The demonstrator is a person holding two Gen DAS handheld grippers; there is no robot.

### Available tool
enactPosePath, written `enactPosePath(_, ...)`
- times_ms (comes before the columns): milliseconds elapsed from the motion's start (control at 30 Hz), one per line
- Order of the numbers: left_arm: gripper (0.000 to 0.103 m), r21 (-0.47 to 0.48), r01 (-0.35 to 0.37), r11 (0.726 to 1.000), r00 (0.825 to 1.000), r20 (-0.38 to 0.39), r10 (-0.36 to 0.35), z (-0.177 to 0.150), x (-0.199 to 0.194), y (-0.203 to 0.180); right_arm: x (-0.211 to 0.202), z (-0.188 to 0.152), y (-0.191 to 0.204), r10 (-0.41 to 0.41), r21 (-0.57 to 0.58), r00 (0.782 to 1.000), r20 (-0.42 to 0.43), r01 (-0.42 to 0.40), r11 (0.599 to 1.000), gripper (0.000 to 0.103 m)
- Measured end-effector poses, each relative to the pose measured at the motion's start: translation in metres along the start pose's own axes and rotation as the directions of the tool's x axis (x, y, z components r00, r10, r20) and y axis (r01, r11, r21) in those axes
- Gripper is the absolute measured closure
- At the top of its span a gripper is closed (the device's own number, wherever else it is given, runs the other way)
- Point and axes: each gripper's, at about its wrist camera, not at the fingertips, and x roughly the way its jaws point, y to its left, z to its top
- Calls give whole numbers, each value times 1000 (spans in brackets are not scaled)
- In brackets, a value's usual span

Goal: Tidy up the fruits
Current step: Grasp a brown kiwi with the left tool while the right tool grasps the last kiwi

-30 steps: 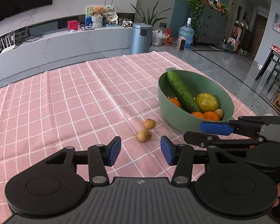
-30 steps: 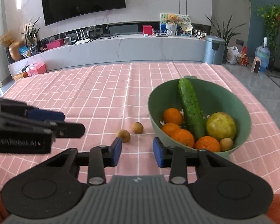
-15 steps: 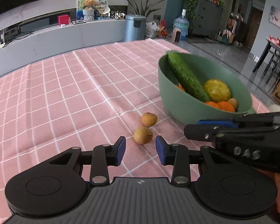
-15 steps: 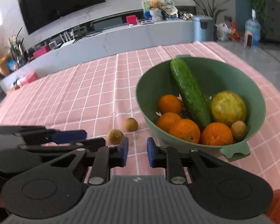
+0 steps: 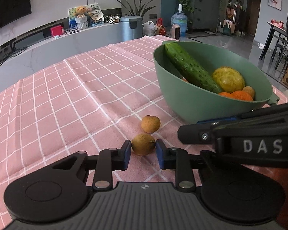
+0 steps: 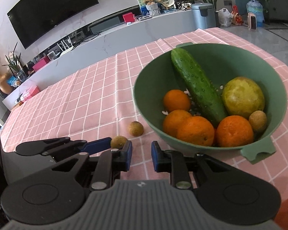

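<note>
While the left gripper (image 5: 142, 154) brackets a longan (image 5: 143, 144), the cucumber (image 5: 191, 68) leans rimward.

Left hand-held gripper (image 5: 142, 151) low, pads nearly closed; right hand-held gripper (image 6: 141, 158) beside it, parted.

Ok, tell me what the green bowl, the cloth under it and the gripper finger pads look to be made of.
Green bowl: likely matte plastic, with an even colour, a moulded handle tab and little glare.
Cloth: woven fabric, pink with a white grid; it shows creases and folds.
Finger pads of the left gripper: blue, probably rubber or soft plastic with a dull surface; I can't tell which.
</note>
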Motion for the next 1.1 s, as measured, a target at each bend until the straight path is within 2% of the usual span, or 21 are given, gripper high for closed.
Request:
enactPosePath(167,72,-33,-43,999,999,-15,43,0,-9,11,5,0,5,13,10,1000,18,-13,1000,84)
enactPosePath(300,72,-127,-83,988,997,-18,81,-3,-22,34,10,-3,14,-26,53,998,59,22,998,83)
enactPosePath(433,72,-212,-88,973,996,-7,88,-2,-30,56,20,-9,28,-86,78,992,96,79,994,69)
enactPosePath(467,72,-228,-84,970,996,-4,86,-2,-31,59,23,-10,31,-101,84,989,105,92,992,69)
enactPosePath(567,72,-254,-90,963,996,-12,90,-1,-30,65,30,-12,38,-136,100,982,133,124,987,72)
enactPosePath(767,72,-274,-88,958,996,-13,88,-3,-30,70,53,-11,47,-229,125,964,137,213,969,75)
enactPosePath(833,72,-273,-82,958,997,-6,83,-3,-31,71,57,-13,48,-235,121,962,141,218,968,75)
enactPosePath(967,72,-275,-78,958,997,-5,80,-2,-30,70,59,-14,49,-236,96,960,148,223,970,85)
enactPosePath(1100,72,-278,-75,958,997,-6,76,-3,-32,70,57,-14,46,-226,93,964,143,215,972,85)
